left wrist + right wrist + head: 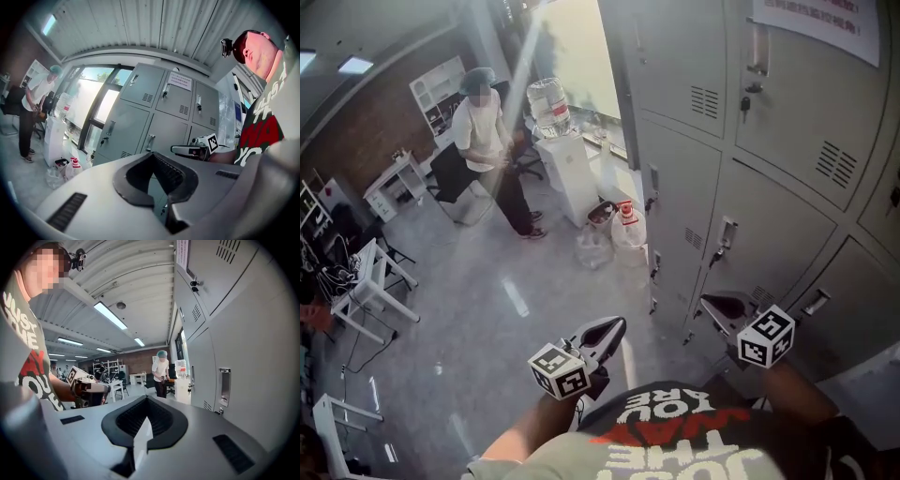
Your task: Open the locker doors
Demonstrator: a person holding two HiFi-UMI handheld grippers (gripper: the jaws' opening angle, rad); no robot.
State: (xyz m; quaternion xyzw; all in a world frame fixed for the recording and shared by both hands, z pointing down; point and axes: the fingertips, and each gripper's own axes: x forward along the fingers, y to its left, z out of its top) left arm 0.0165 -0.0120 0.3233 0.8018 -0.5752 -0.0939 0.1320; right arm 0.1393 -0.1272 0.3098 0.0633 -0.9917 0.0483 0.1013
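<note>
In a workshop room with pale floor (478, 309): grey locker doors (769, 206) along the right side, all closed. Near them, right gripper (711, 303) and left gripper (614, 328), both with jaws together, empty. Farther back, water dispenser (567, 173) and standing person (487, 131).

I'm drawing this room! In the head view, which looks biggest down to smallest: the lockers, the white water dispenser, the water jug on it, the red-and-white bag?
1. lockers
2. white water dispenser
3. water jug and red-and-white bag: they look about alike, so I won't rank them.
</note>
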